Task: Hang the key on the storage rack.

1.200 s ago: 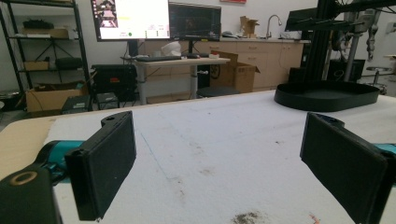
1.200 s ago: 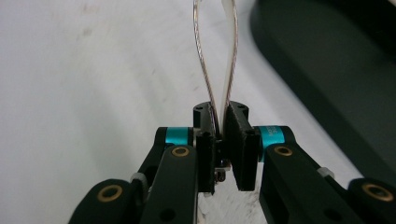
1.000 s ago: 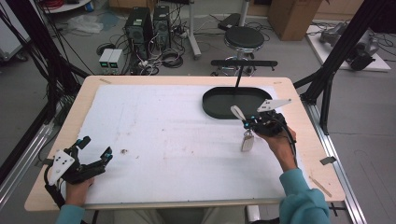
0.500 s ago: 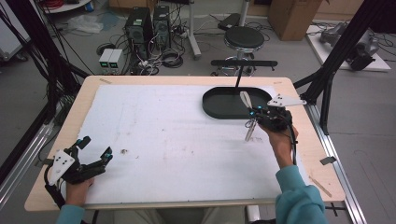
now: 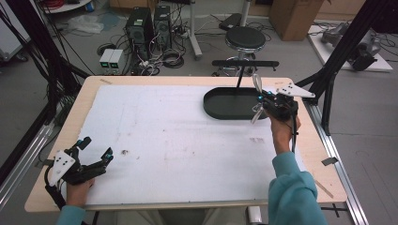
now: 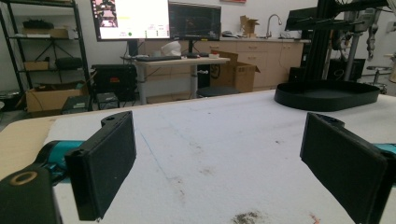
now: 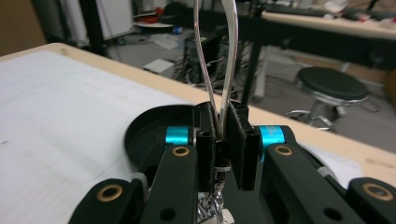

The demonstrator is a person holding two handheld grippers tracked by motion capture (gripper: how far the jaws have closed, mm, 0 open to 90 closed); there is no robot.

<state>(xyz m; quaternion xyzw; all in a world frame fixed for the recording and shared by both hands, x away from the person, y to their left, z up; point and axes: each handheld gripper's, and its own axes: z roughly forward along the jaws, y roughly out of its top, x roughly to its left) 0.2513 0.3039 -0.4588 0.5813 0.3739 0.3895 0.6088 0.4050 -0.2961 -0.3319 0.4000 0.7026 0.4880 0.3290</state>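
Transfer step under way: right gripper [image 5: 261, 104] carries a pair of metal tongs [image 5: 257, 96] at the far right corner of the surface [image 5: 178, 140], at the near-right rim of the black oval tray [image 5: 225, 104]. In the right gripper view the fingers [image 7: 243, 140] are pressed together on the tongs [image 7: 217, 60] low down near the joined end, and the two bright arms bow apart and rise past the top of the frame. In the high view the tongs stand steeply tilted, one end over the tray, the other end hanging below the gripper toward the white mat. Whether that lower end touches the mat I cannot tell.

Left gripper [image 5: 94, 152] rests at the near left corner of the surface, well apart from the tray. Its fingers [image 6: 105, 165] are spread wide with nothing between them; the tray [image 6: 327, 95] shows far off across the mat.

Judgement: the tongs are lifted and nearly at the tray, so this is the carry-to-tray stage. Next move calls for bringing the gripper further in over the tray floor, laying the tongs flatter so that their full length fits inside the rim, lowering, then spreading the fingers. Risk: released this steep, the tongs could tip over the rim onto the mat.
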